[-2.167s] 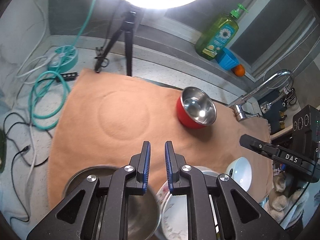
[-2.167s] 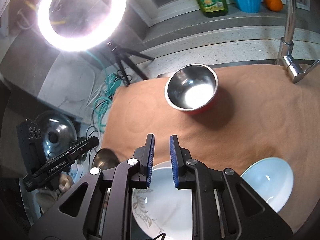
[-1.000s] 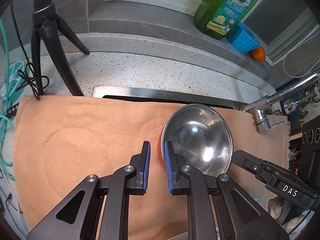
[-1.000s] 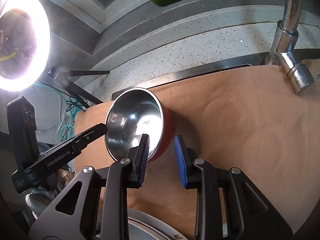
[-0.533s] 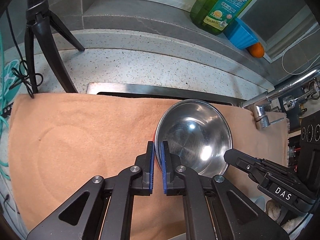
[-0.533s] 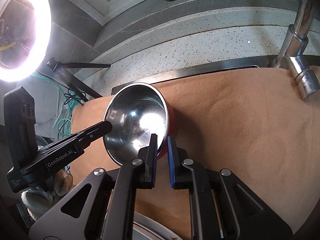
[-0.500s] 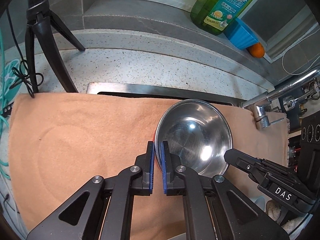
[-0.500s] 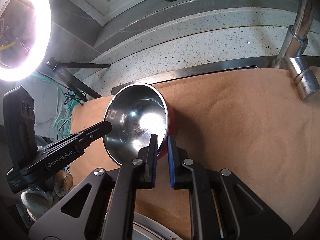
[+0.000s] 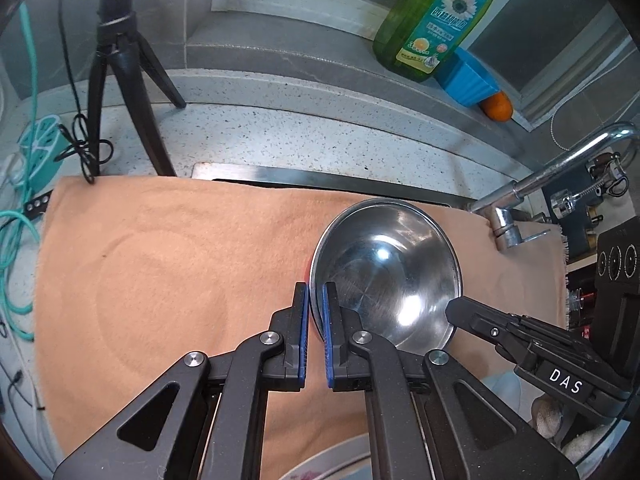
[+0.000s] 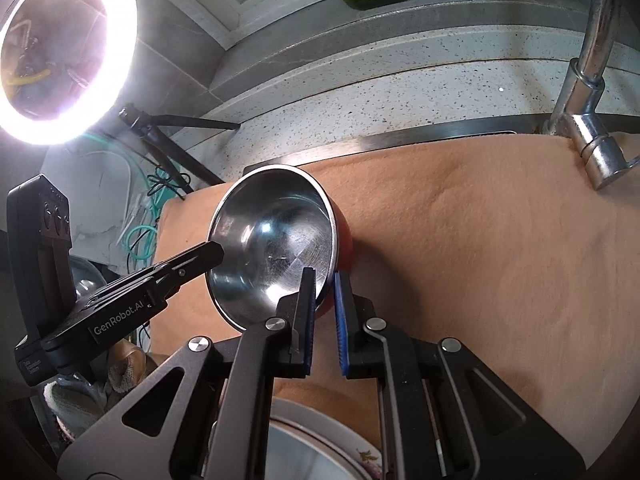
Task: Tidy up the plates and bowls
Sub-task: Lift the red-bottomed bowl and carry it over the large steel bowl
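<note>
A steel bowl with a red outside (image 9: 386, 268) sits on the tan cloth (image 9: 160, 272). My left gripper (image 9: 316, 292) is shut on the bowl's left rim. My right gripper (image 10: 325, 280) is shut on the bowl's right rim (image 10: 276, 244), one finger inside and one outside. The bowl looks tilted toward me and a little raised. The right gripper's finger (image 9: 464, 308) shows at the bowl's right edge in the left wrist view. A floral white plate (image 10: 320, 444) lies below the grippers, mostly hidden.
A chrome faucet (image 10: 588, 92) stands at the back right. A green soap bottle (image 9: 436, 24), a blue cup (image 9: 466, 80) and an orange (image 9: 498, 106) sit on the ledge. A ring light (image 10: 60, 52) on a black tripod (image 9: 120, 80) and teal cables (image 9: 20, 216) are at the left.
Both grippers closed on the bowl's opposite rims about half a second ago and stay shut. The bowl has since risen slightly and tilted toward me.
</note>
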`<state>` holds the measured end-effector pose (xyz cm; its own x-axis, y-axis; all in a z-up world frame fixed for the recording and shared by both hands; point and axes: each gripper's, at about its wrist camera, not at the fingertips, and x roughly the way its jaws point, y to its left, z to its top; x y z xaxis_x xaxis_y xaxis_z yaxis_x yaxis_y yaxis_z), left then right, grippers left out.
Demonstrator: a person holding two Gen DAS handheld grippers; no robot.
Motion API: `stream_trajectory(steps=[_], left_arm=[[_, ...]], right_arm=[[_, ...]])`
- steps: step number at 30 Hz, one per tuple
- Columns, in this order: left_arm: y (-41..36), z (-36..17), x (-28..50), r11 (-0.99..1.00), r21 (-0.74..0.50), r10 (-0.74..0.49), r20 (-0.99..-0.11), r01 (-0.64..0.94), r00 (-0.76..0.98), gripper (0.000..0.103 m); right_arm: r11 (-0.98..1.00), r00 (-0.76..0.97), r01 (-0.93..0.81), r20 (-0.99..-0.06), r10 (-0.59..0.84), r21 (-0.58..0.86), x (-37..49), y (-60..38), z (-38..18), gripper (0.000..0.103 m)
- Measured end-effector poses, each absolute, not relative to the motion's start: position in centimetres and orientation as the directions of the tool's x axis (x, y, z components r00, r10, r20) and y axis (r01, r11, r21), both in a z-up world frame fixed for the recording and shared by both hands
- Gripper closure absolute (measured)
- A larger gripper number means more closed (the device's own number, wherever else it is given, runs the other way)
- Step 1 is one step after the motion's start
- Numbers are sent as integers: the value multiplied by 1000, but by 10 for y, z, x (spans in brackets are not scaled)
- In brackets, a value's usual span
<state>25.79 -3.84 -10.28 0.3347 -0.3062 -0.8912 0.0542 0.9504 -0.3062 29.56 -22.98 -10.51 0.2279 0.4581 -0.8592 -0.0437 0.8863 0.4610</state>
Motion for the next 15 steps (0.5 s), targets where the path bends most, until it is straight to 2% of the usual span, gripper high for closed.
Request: stream_trajectory(steps=[15], left_arm=[[-6, -71, 191, 942, -335, -317, -855, 29, 410, 98]], right_arm=[[869, 230, -135, -838, 494, 475, 243, -204, -70, 94]])
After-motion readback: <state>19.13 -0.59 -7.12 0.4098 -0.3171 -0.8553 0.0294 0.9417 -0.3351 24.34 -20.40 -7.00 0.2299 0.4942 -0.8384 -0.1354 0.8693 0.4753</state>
